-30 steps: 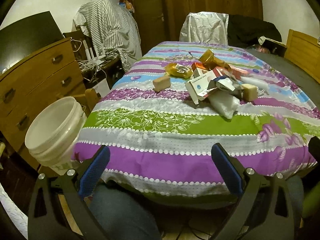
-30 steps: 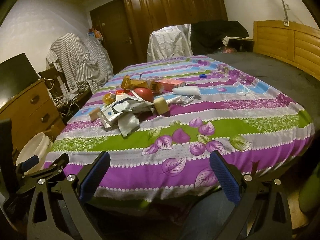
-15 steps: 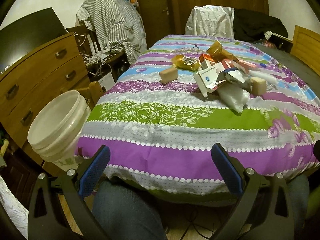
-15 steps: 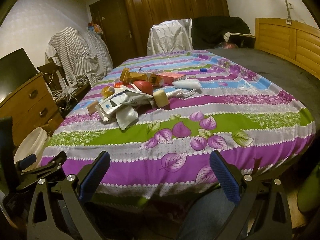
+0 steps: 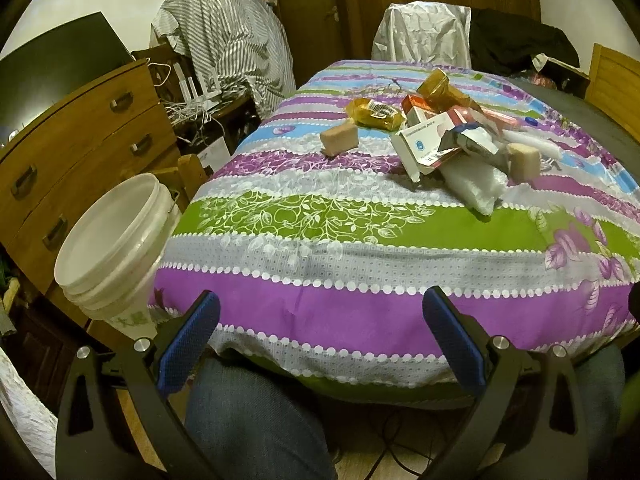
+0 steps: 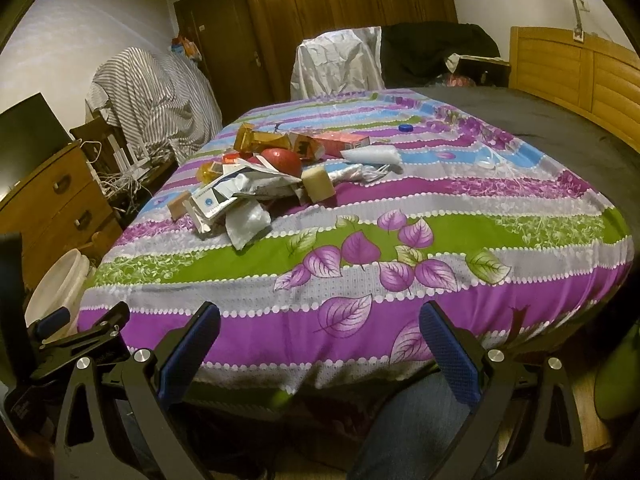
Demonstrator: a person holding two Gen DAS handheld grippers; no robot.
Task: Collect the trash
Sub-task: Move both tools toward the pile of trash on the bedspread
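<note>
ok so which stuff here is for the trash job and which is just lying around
For the job:
trash pile
sponge block
bucket
left gripper, open
right gripper, open

Just lying about:
dresser
striped cloth
cables
blue cap

You can't read the print on the white carton (image 5: 425, 145), the bucket (image 6: 60, 286) is half hidden behind your left gripper (image 6: 76, 328), and lower trash lies buried under wrappers (image 6: 256, 184).

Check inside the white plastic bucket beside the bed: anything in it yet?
The white plastic bucket shows only bare inner wall; its bottom is hidden. Both grippers hang open and empty.
</note>
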